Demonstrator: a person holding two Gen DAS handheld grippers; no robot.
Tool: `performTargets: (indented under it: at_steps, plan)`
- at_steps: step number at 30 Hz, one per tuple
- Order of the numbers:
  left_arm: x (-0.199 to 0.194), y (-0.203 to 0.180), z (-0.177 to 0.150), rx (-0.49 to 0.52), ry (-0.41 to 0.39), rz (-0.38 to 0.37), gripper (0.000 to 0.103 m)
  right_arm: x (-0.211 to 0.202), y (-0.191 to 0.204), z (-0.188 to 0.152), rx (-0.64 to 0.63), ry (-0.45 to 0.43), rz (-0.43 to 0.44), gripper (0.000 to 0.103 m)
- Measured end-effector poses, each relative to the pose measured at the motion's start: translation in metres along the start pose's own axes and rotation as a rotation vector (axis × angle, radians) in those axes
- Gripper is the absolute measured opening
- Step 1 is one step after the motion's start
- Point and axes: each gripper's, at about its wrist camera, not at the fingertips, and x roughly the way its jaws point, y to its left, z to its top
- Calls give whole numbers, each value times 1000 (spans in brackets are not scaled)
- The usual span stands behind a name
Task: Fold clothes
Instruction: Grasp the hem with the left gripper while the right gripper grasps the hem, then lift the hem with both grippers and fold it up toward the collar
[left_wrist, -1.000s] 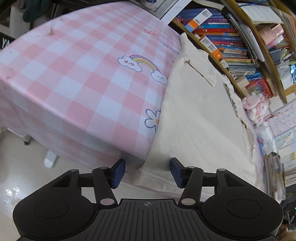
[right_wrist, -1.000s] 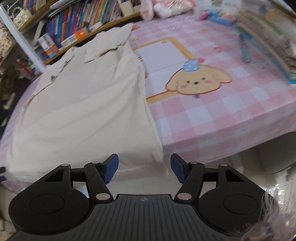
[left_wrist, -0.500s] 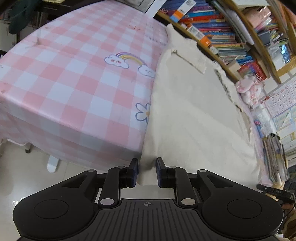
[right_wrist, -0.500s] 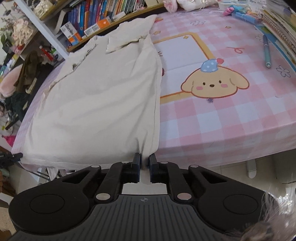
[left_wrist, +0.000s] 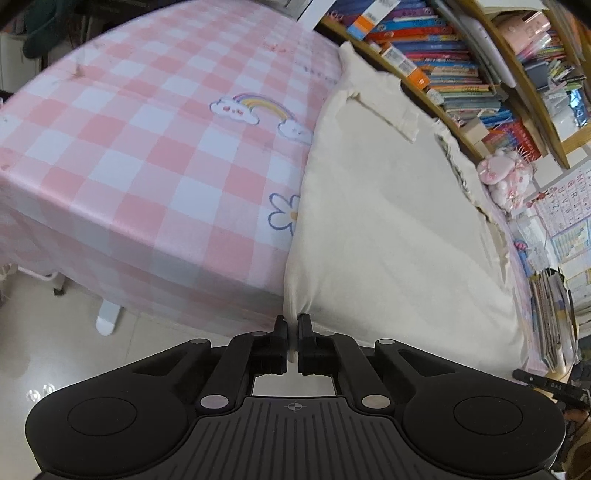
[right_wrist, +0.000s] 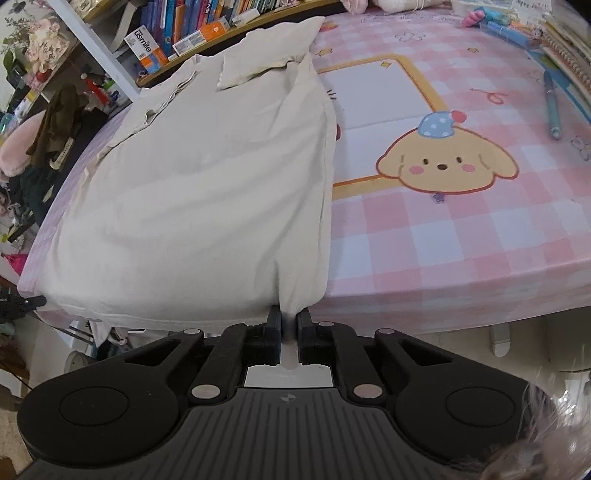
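Observation:
A cream shirt lies flat on the pink checked tablecloth, collar towards the bookshelf and hem at the near table edge. My left gripper is shut on the hem's near left corner, the cloth bunching into a small fold between its pads. In the right wrist view my right gripper is shut on the hem's near right corner, cloth pinched upright between the fingers. Both corners sit at the table's front edge.
A bookshelf full of books lines the far side behind the shirt's collar. A pink plush toy sits at the back. Pens and notebooks lie at the right of the table. Floor and a table leg lie below.
Both grippers went from open, straddling the hem corners, to shut on the cloth. The corners now bunch between the pads and are slightly gathered.

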Motion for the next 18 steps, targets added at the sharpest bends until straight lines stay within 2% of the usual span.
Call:
performTargets:
  at_steps: [4, 10, 18]
  plan:
    - [-15, -8, -9, 6, -12, -34, 3, -18, 5, -5, -14, -14, 5, 7]
    - [-28, -12, -26, 6, 26, -68, 3, -51, 10, -17, -3, -23, 19, 7]
    - [-42, 3, -61, -9, 131, -79, 3, -75, 3, -44, 38, 52, 11, 7]
